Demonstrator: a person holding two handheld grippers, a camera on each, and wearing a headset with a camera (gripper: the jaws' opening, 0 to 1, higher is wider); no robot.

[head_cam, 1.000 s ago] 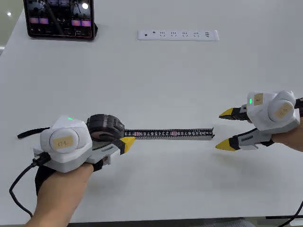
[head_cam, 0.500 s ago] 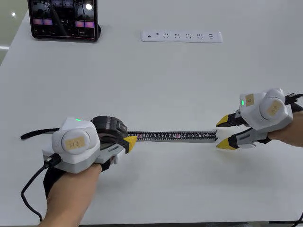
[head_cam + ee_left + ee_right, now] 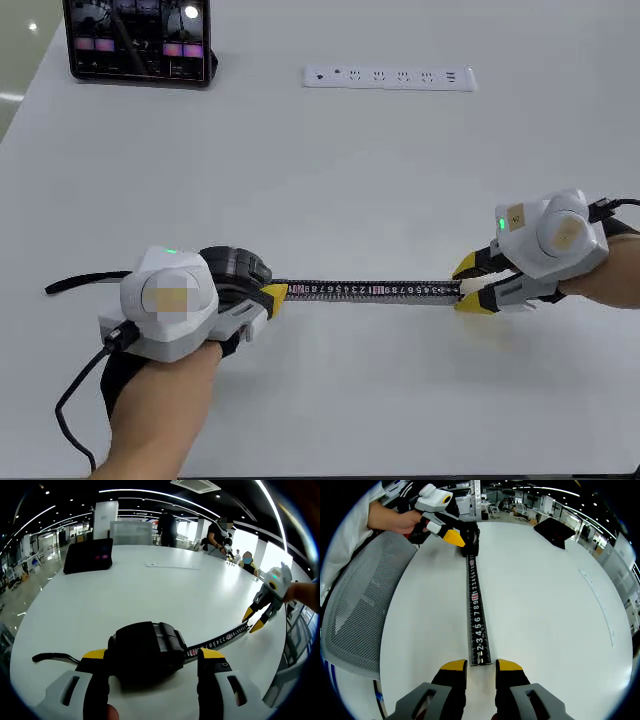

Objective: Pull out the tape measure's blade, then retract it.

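Now | step: pull-out, blade [image 3: 477, 605] partly drawn along the table's [image 3: 350, 180] near edge | left gripper [image 3: 153, 654] clamps tape measure [image 3: 238, 272] toward left edge | right gripper [image 3: 481, 666] narrow, flanking blade tip, pinch unclear | next: likely secure tip, draw rightward, case held firm

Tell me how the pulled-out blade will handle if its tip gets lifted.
The blade lies thin and straight on the table, so it is probably springy but may sag or buckle when lifted. Its narrow strip likely feels light.

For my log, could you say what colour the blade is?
Blade: black with white numerals; right gripper view shows it best.
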